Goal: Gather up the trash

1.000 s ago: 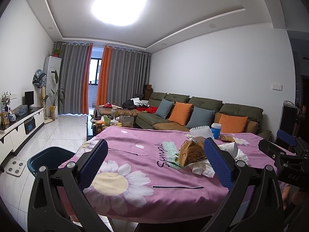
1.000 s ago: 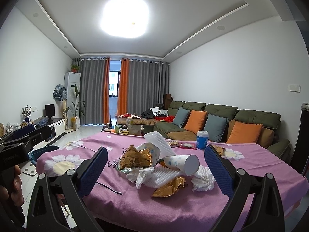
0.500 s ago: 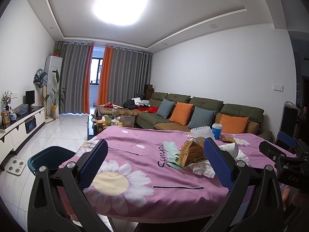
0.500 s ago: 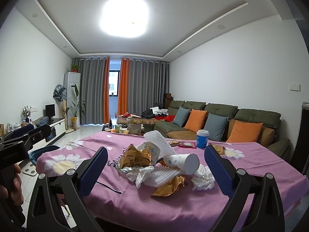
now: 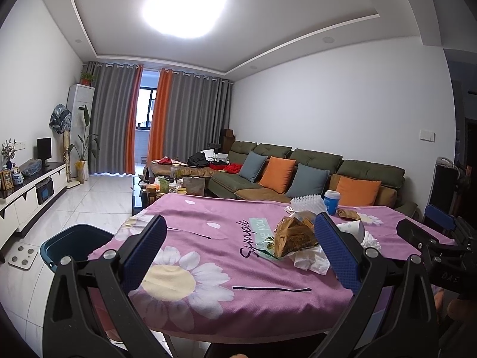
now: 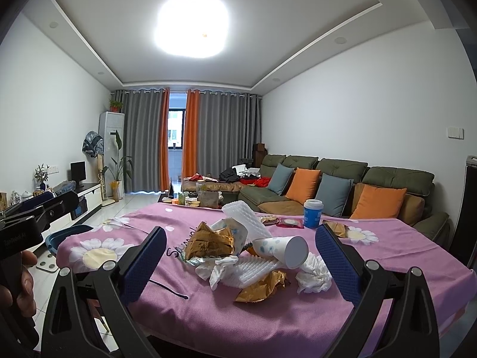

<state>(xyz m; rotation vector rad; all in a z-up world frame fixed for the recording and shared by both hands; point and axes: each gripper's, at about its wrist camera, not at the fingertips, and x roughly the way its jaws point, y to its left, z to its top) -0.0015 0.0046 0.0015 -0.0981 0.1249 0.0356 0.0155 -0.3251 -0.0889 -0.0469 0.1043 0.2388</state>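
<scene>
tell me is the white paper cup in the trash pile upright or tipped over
Tipped over: the white paper cup lies on its side atop the trash pile, its flat base facing the camera.

At my twelve o'clock: matt woven tablecloth (image 6: 268, 322), shiny crinkled foil wrapper (image 6: 208, 241), soft white tissue (image 6: 313, 274), smooth paper cup (image 6: 286, 249).

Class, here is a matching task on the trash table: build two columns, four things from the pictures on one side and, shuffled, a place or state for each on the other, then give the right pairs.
Things
1. white paper cup
2. blue cup with white lid
3. dark blue bin
4. crumpled white tissue

Places or states
A. stands upright near the table's far edge
B. on the floor beside the table's left end
C. lies on its side on the trash pile
D. on the purple cloth, right of the pile

Pairs: 1-C, 2-A, 3-B, 4-D
</scene>
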